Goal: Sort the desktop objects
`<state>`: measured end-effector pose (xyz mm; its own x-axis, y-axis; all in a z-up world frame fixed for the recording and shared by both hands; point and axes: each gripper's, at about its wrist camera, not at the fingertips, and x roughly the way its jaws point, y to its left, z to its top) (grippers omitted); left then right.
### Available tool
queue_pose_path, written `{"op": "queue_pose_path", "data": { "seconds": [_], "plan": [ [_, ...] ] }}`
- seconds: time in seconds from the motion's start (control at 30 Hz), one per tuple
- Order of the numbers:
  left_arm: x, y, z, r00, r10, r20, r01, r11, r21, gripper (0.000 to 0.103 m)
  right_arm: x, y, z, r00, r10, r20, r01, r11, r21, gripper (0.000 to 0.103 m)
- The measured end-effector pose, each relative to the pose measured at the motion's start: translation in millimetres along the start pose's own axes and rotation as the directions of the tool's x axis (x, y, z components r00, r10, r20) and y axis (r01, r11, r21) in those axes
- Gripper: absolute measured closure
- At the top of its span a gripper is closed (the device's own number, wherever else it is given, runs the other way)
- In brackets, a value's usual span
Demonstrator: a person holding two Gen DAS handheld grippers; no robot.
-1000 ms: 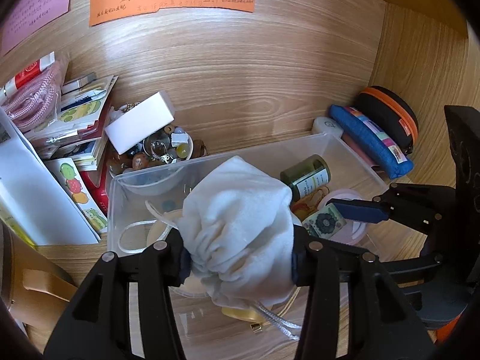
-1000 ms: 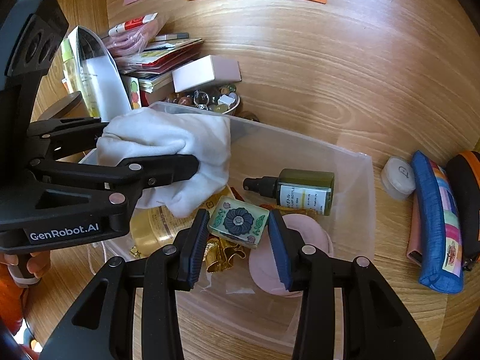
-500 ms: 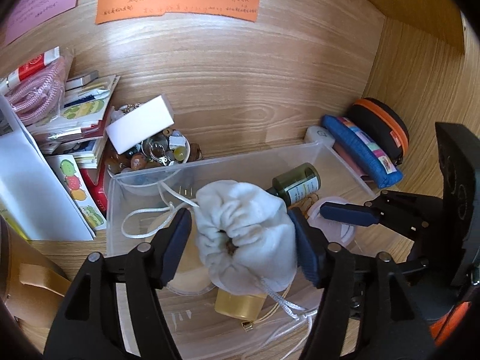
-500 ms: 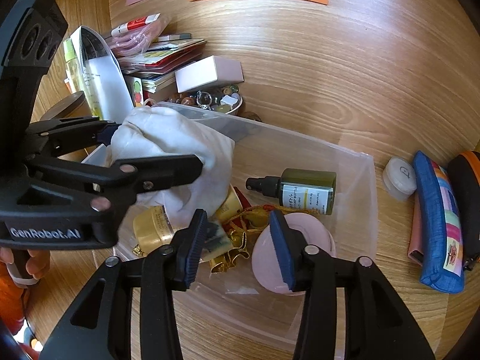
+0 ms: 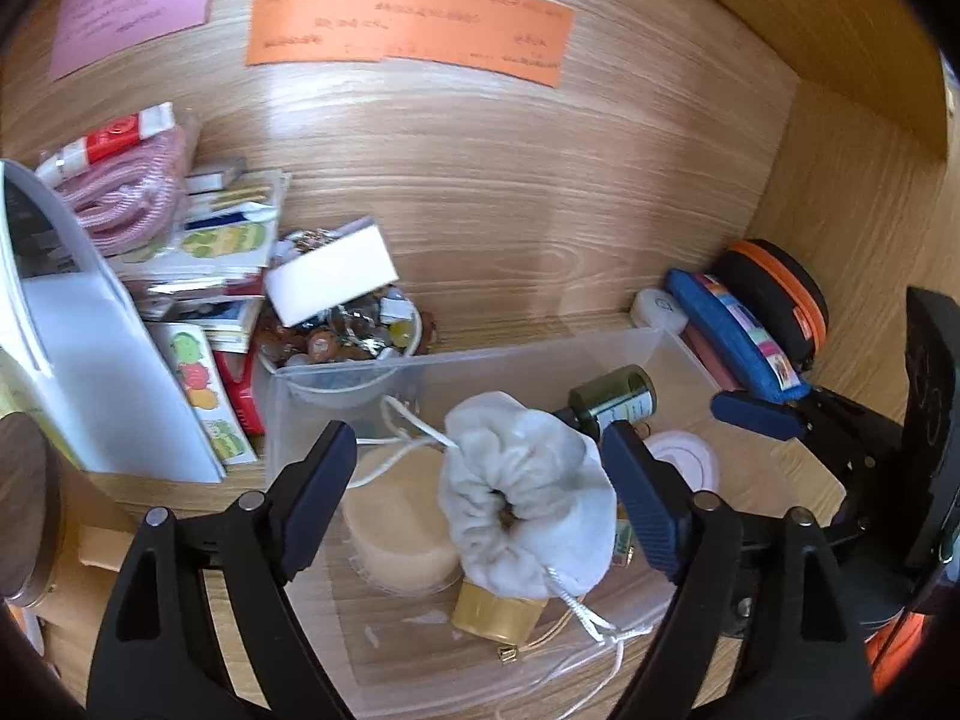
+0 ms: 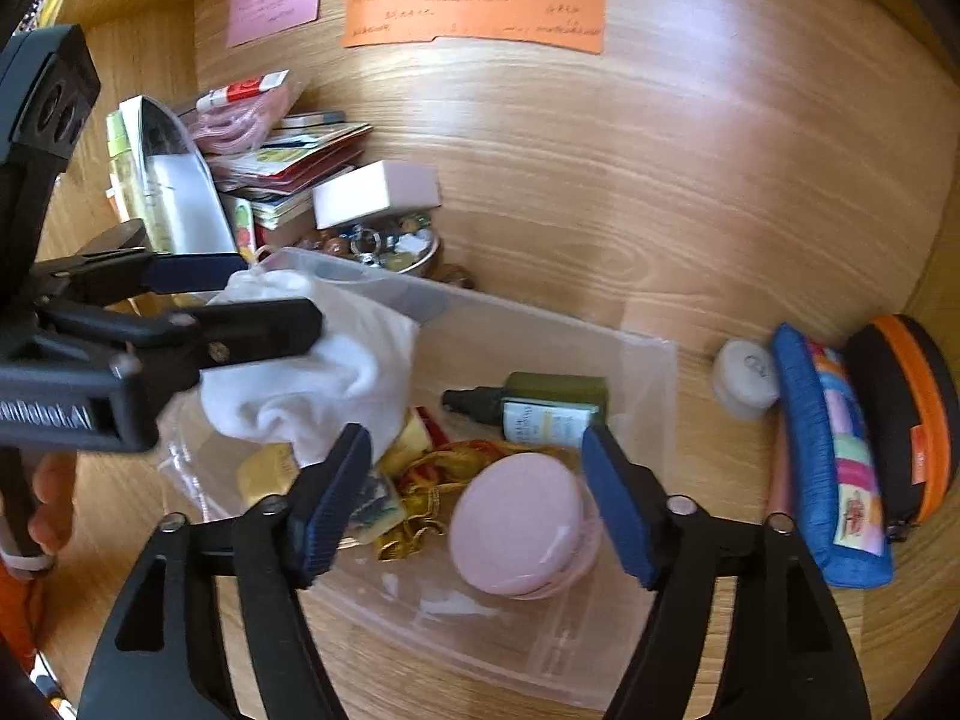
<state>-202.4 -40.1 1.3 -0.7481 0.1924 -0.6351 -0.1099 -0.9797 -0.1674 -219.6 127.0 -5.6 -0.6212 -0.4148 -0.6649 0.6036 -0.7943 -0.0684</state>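
A: Where was the white pouch [image 5: 528,492]?

B: Inside the clear bin [image 5: 510,360], sitting on top of a gold tin [image 5: 501,615] and leaning against a tan round jar [image 5: 399,525]. Its gathered mouth faced the left camera, and its drawstring trailed over the bin floor.

A: Did the left tool [image 5: 480,504] have hold of it?

B: No. Its jaws stood wide apart, one on either side of the pouch, with a gap showing on the left side. On the right side the pouch came close to the pad; I could not tell whether they touched.

A: And the right tool [image 6: 474,507]?

B: Wide open too, holding nothing. It hung over the bin, with a pink round case [image 6: 522,525] between and below its fingers.

A: What else lay in the bin?

B: A dark green bottle [image 6: 543,408] on its side near the far wall, a tangle of gold cord [image 6: 432,492] beside the pink case, and a small floral tile [image 6: 375,507] partly hidden behind the right tool's left finger.

A: Outside it?

B: On the tabletop [image 6: 600,192], a blue pencil case [image 6: 831,462] and a black-and-orange pouch [image 6: 906,414] to the right, a small white disc [image 6: 744,378] near them, and a bowl of trinkets [image 5: 348,336] under a white box [image 5: 330,279] behind the bin.
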Motion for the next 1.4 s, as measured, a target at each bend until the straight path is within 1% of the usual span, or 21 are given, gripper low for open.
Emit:
{"op": "queue_pose_path", "data": {
  "seconds": [0.03, 0.13, 0.17, 0.27, 0.4, 0.63, 0.7, 0.77, 0.8, 0.87, 0.97, 1.13, 1.23, 1.27, 1.3, 1.4],
  "plan": [
    [-4, 1, 1, 1.0, 0.009, 0.005, -0.009, 1.0, -0.01, 0.012, -1, -1, 1, 1.0, -0.001, -0.003, 0.001, 1.0, 0.003, 0.03],
    [-17, 2, 2, 0.999, 0.033, 0.028, -0.033, 0.999, -0.021, 0.01, -9, -3, 4, 1.0, 0.001, 0.002, -0.001, 1.0, 0.009, 0.029],
    [-23, 2, 2, 0.998, 0.051, 0.039, -0.05, 0.999, -0.021, 0.01, -12, -2, 6, 1.0, -0.003, 0.01, 0.003, 1.0, 0.01, 0.027],
    [-35, 0, 1, 0.995, 0.088, 0.053, -0.087, 0.996, -0.026, 0.008, -26, -1, 7, 0.999, -0.024, 0.029, 0.023, 1.0, 0.01, 0.017],
    [-54, -5, -4, 0.991, 0.118, 0.065, -0.116, 0.992, -0.04, 0.006, -44, 0, 5, 0.998, -0.026, 0.049, 0.024, 0.999, 0.025, 0.016],
    [-81, -21, -20, 0.981, 0.171, 0.091, -0.17, 0.985, -0.017, 0.005, -74, 0, -9, 0.996, -0.047, 0.072, 0.043, 0.997, 0.061, 0.014],
    [-87, -26, -25, 0.979, 0.18, 0.094, -0.18, 0.984, -0.013, 0.004, -83, 1, -14, 0.995, -0.056, 0.082, 0.051, 0.996, 0.071, 0.009],
    [-93, -32, -28, 0.982, 0.168, 0.089, -0.167, 0.986, -0.017, 0.002, -93, 1, -19, 0.993, -0.064, 0.098, 0.055, 0.995, 0.085, 0.004],
    [-99, -36, -31, 0.983, 0.153, 0.099, -0.153, 0.988, -0.014, 0.002, -99, 2, -23, 0.992, -0.064, 0.11, 0.054, 0.994, 0.093, 0.003],
    [-106, -42, -33, 0.981, 0.154, 0.118, -0.154, 0.988, -0.006, 0.002, -108, 3, -26, 0.99, -0.064, 0.125, 0.052, 0.993, 0.102, 0.002],
    [-119, -55, -38, 0.972, 0.176, 0.156, -0.18, 0.984, 0.011, 0.001, -122, 5, -33, 0.986, -0.071, 0.151, 0.054, 0.992, 0.112, 0.001],
    [-133, -68, -50, 0.963, 0.18, 0.202, -0.187, 0.982, 0.012, 0.001, -136, 4, -43, 0.984, -0.067, 0.166, 0.045, 0.99, 0.133, 0.0],
    [-141, -69, -60, 0.945, 0.217, 0.244, -0.22, 0.975, -0.013, 0.001, -141, 2, -49, 0.984, -0.065, 0.166, 0.04, 0.988, 0.148, 0.0],
    [-142, -69, -63, 0.942, 0.224, 0.25, -0.224, 0.974, -0.026, 0.001, -142, 2, -50, 0.984, -0.063, 0.166, 0.038, 0.988, 0.152, 0.0],
    [-142, -68, -64, 0.943, 0.222, 0.25, -0.221, 0.975, -0.031, 0.001, -143, 2, -52, 0.984, -0.062, 0.165, 0.036, 0.987, 0.156, 0.0],
    [-141, -65, -70, 0.951, 0.204, 0.232, -0.2, 0.979, -0.042, 0.001, -145, 1, -58, 0.985, -0.059, 0.161, 0.031, 0.985, 0.169, 0.0]
  ]
}}
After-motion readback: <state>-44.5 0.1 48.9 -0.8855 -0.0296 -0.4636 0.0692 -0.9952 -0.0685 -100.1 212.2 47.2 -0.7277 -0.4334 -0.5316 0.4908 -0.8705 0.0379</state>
